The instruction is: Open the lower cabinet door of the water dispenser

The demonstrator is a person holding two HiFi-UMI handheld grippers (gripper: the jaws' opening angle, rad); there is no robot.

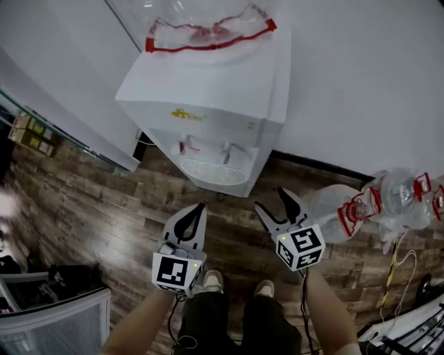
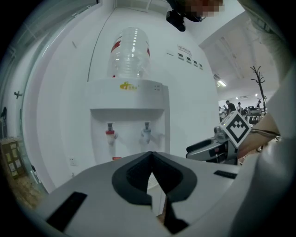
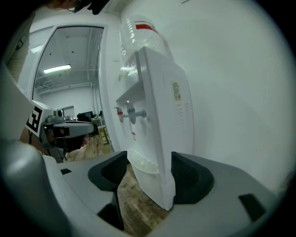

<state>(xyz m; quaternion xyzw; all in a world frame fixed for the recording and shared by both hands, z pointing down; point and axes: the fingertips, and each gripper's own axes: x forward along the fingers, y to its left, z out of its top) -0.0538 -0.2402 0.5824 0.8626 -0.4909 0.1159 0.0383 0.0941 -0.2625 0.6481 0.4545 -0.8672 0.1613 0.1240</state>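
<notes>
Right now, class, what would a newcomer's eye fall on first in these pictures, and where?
A white water dispenser stands against the wall, a clear bottle with a red band on top. Before it, above the wood floor, the left tool is shut and the right tool open.

Pale grey shell on left claw (image 1: 202, 206), black tapered jaw liners, black slots in shell top. Same build on right claw (image 1: 269, 197). Each carried white cube with black square markers: left cube (image 1: 177, 270), right cube (image 1: 300, 246). Small green light glowed at each cube's edge. Thin black cable (image 1: 171, 324) trailed from left claw, another from right. Person wore dark trousers (image 1: 222, 326) and pale shoes (image 1: 212, 280).
</notes>
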